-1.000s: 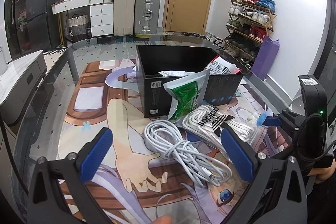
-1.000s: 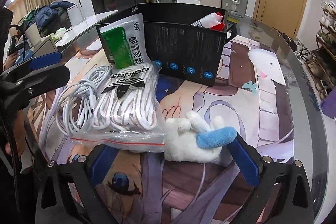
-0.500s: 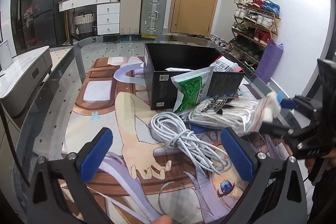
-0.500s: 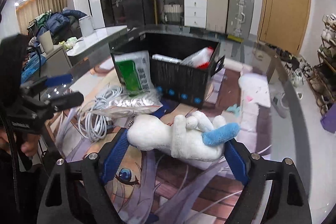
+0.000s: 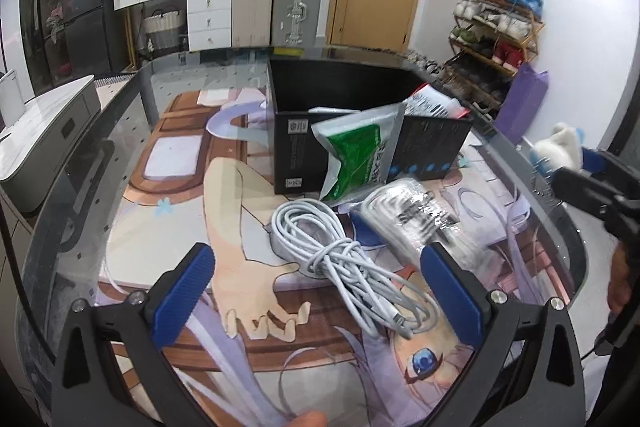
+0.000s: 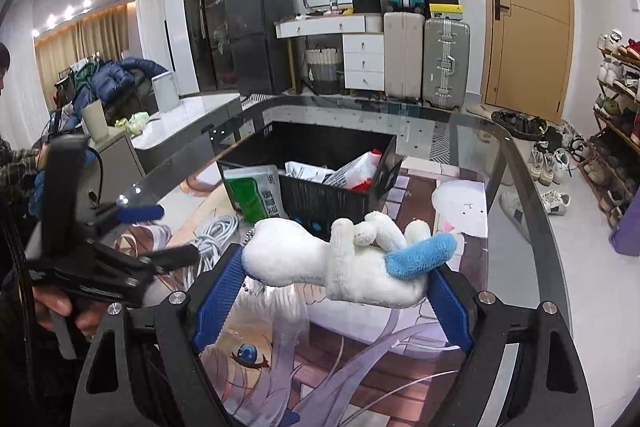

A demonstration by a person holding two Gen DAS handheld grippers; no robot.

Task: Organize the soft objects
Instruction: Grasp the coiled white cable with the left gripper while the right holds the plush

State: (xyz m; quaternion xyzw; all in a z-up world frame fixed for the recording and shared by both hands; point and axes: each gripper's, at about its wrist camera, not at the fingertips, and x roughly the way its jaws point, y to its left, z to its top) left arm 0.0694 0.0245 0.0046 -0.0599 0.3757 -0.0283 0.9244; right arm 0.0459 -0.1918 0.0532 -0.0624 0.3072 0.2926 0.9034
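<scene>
Beyond the glass table [image 6: 516, 179] stand a wooden door [image 6: 528, 11], two upright suitcases [image 6: 426, 61] and a white drawer unit [image 6: 362, 63]. A shoe rack [image 5: 496, 27] lines the white right-hand wall; a dark fridge [image 6: 256, 27] stands left.

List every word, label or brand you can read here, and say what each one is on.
"感冒灵", only partly legible: white characters on the green pouch leaning against the black box.
Black print on the clear bag of white cord: motion-blurred, unreadable.
White labels on the black box's front: too small to read.
Plush toy: no text.
</scene>
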